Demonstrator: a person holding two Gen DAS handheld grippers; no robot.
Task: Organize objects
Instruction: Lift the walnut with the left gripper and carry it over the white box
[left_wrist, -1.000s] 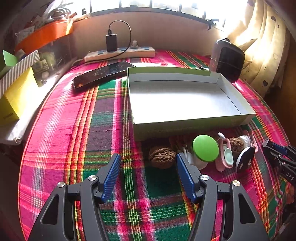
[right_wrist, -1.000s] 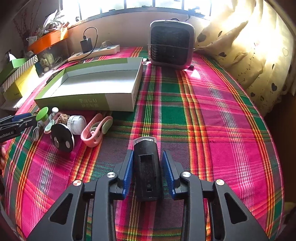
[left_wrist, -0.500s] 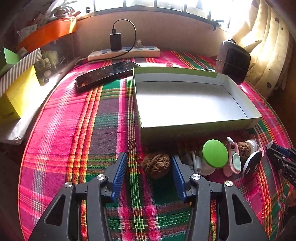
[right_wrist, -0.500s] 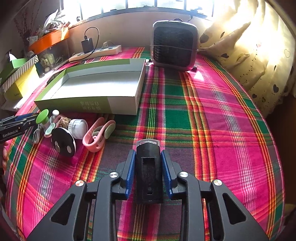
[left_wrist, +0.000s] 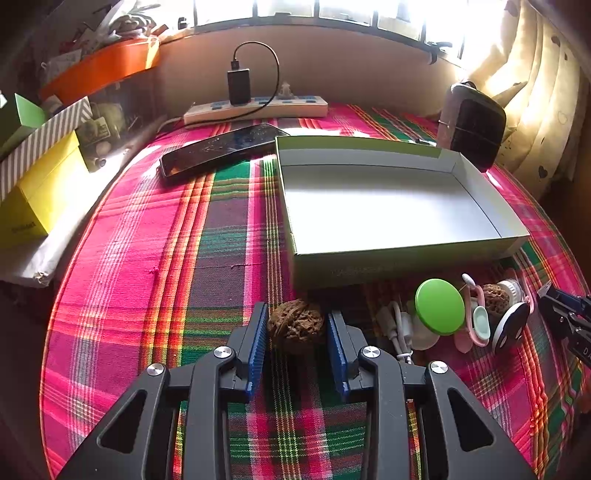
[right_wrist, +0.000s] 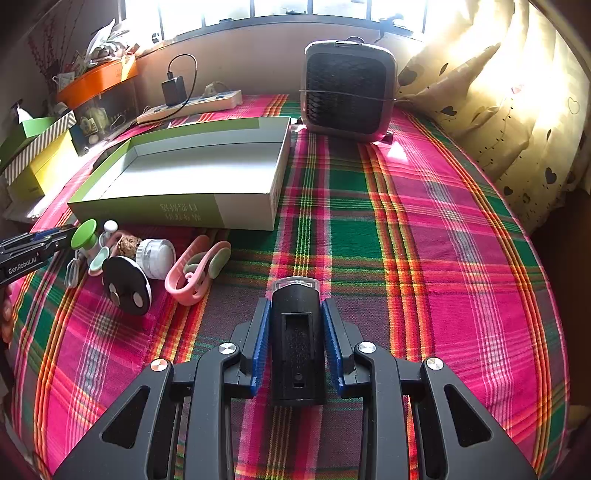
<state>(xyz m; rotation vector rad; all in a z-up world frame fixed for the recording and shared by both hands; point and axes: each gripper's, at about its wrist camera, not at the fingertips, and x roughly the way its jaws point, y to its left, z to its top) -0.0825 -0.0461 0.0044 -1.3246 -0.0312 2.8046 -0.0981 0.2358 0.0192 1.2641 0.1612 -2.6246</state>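
The left wrist view alone shows a phone (left_wrist: 218, 149) lying on the plaid cloth (left_wrist: 147, 258) left of the open box (left_wrist: 388, 203), and the left gripper (left_wrist: 297, 328) with its jaws closed against the sides of a walnut (left_wrist: 295, 326) just before the box's near wall. The right wrist view alone shows the right gripper (right_wrist: 297, 332) with jaws clamped on a black bike light (right_wrist: 297, 339), right of the pink clip (right_wrist: 195, 273) and the black disc (right_wrist: 125, 284), with a heater (right_wrist: 347, 92) behind
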